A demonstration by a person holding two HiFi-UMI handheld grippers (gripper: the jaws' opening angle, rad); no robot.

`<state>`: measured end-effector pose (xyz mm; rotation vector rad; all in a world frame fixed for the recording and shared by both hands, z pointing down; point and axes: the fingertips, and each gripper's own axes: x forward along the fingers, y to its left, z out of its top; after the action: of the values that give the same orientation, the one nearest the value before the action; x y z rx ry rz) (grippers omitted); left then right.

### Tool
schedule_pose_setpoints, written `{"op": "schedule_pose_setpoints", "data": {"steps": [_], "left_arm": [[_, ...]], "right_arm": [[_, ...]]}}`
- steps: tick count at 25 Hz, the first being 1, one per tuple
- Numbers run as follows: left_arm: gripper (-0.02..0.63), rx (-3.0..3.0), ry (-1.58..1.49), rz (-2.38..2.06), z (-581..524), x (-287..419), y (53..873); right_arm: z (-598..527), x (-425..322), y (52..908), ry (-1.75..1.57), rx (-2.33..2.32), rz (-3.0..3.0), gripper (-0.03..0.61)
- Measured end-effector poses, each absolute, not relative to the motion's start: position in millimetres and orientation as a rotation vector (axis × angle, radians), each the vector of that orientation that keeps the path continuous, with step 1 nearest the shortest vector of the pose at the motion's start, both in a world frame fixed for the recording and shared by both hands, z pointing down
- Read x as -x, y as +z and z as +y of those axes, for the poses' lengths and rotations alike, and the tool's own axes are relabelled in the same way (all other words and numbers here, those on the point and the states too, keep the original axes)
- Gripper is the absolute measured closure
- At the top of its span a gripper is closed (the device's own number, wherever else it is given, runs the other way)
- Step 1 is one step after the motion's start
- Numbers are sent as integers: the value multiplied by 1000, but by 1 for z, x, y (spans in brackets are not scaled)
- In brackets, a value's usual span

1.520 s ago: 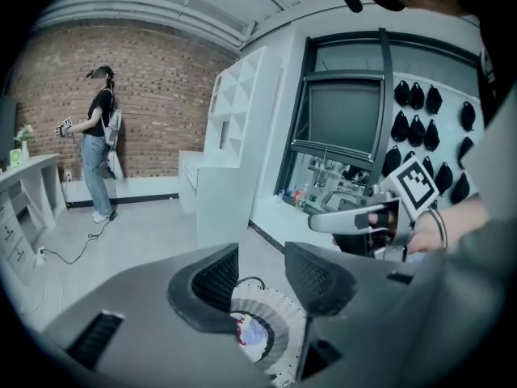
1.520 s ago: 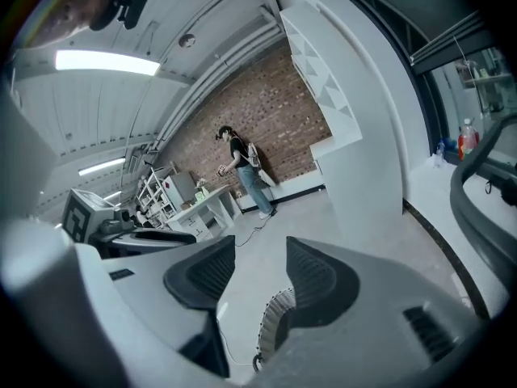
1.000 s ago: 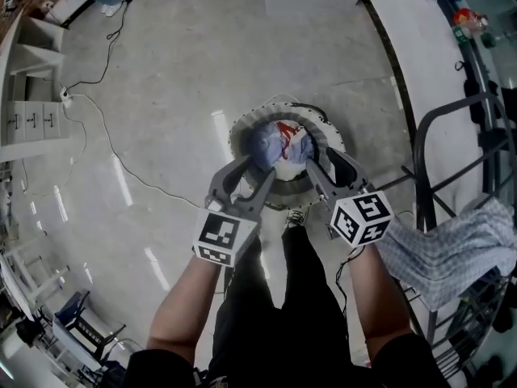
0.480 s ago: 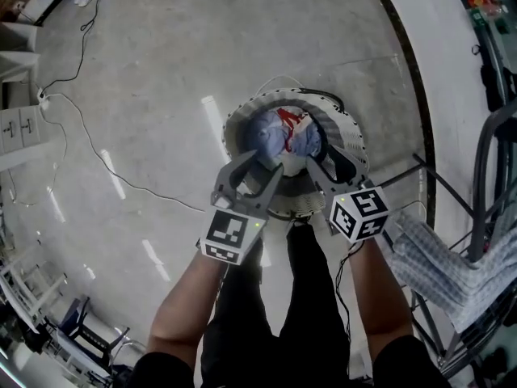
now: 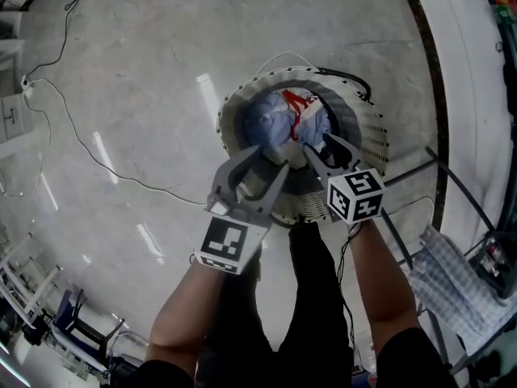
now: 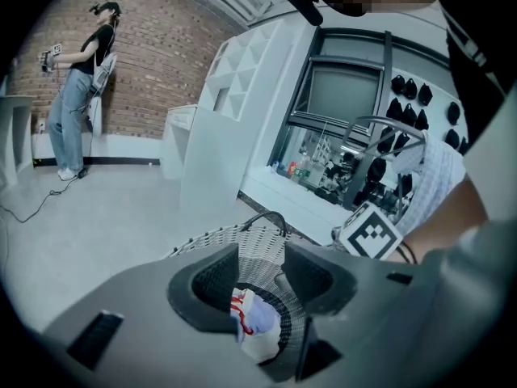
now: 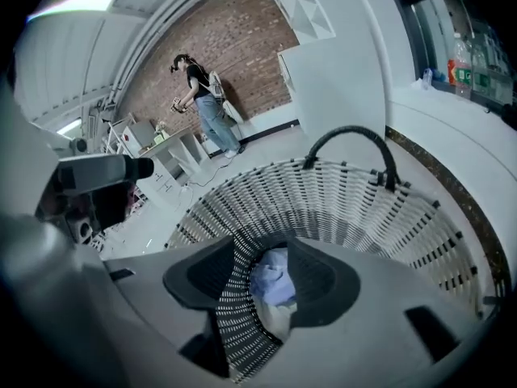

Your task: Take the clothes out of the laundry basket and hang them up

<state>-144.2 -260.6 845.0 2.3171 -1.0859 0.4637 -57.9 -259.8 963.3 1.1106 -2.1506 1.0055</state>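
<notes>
Pale-blue fabric, with a white piece and a red streak, makes up the clothes (image 5: 284,126). They lie bundled low inside the laundry basket (image 5: 373,136), and no part of the bundle is raised above the basket's rim.

Your right gripper (image 5: 323,147) is at the basket's mouth, just over the bundle, with its claw spread and nothing pinched. Your left gripper (image 5: 270,160) is at the basket's near rim, on your side. Its claw is likewise spread and empty, and its own view shows only the basket wall and the bundle beyond the pads.

To the basket's right in the head view stands a drying rack (image 5: 460,187) with one checked cloth (image 5: 452,285) draped over it.

Judgement: one item appears hung, and the next pickup is not yet made. You have still to close on a garment, lift it clear, carry it to the rack, and repeat until the basket is bare.
</notes>
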Motion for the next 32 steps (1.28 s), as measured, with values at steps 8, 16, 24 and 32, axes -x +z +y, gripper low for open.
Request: {"op": "schedule_pose_setpoints", "data": {"steps": [8, 16, 24, 32], "left_arm": [[443, -2328, 467, -1101, -265, 150, 875], [443, -2347, 510, -1130, -266, 169, 895], [443, -2357, 551, -1094, -260, 181, 913], [443, -2369, 583, -1047, -258, 177, 930]], "right_arm": [[-260, 61, 1038, 1026, -1047, -2069, 359], [-257, 62, 1127, 1063, -968, -1948, 356], [-248, 52, 1205, 1070, -928, -1830, 356], [-240, 38, 1258, 1053, -891, -1761, 357]]}}
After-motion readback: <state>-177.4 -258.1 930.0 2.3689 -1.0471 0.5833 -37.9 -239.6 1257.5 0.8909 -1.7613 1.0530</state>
